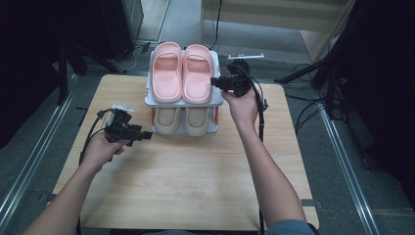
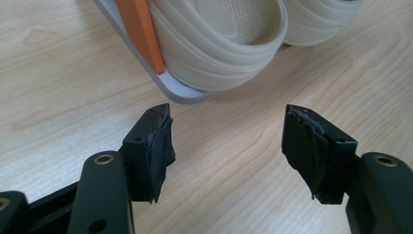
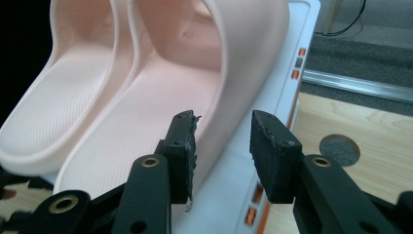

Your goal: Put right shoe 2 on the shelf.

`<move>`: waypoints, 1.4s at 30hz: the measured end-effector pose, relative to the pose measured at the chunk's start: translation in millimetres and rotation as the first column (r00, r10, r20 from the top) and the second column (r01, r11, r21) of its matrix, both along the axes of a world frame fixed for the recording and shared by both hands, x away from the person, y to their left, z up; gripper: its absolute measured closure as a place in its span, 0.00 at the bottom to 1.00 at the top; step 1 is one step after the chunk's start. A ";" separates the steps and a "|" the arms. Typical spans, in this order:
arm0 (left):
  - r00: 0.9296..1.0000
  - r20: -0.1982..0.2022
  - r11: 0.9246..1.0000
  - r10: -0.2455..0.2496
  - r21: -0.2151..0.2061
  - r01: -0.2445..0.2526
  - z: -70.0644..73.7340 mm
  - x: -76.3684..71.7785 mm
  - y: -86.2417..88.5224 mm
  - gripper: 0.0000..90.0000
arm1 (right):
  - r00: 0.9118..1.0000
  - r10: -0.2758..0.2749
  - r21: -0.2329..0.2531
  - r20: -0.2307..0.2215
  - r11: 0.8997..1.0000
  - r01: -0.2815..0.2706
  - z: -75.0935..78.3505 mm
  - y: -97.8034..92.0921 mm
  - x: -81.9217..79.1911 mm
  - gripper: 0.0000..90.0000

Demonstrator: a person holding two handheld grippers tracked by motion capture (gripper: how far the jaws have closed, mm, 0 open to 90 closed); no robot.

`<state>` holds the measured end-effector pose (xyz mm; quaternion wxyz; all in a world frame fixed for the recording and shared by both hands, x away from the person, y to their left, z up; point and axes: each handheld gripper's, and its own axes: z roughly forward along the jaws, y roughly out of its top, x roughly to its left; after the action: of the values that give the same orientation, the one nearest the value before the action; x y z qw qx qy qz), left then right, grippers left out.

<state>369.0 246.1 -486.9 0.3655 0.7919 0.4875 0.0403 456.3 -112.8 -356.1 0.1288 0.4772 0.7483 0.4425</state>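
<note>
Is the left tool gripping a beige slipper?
No. The left tool is open above bare table, with the beige slipper ahead, untouched.

Two black grippers, left (image 1: pixel 142 135) and right (image 1: pixel 216 82), brass-ringed screw holes, trailing black cables, bare forearms.

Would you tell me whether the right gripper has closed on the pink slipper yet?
Not yet. The right gripper is open: its jaws straddle the side wall of the pink slipper, with a gap visible on each side.
</note>
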 end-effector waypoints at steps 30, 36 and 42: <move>1.000 -0.022 1.000 -0.001 0.018 0.002 -4.1 10.6 0.4 0.40 | 0.995 0.100 0.004 -0.015 0.995 -0.100 -66.9 -63.3 -72.5 0.65; 1.000 -0.026 1.000 0.015 0.012 -0.015 -4.9 12.1 5.1 0.40 | 0.993 0.114 0.016 -0.007 0.993 -0.114 -86.6 -67.5 -83.4 0.62; 1.000 -0.029 1.000 0.011 0.009 -0.011 -6.4 12.9 3.0 0.39 | 0.988 0.150 0.008 -0.021 0.989 -0.150 -109.4 -66.3 -89.1 0.63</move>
<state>381.9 249.1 -493.3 0.3549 0.7912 0.4970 0.0331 367.2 -179.1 -465.5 0.0856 0.4248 0.7820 0.4481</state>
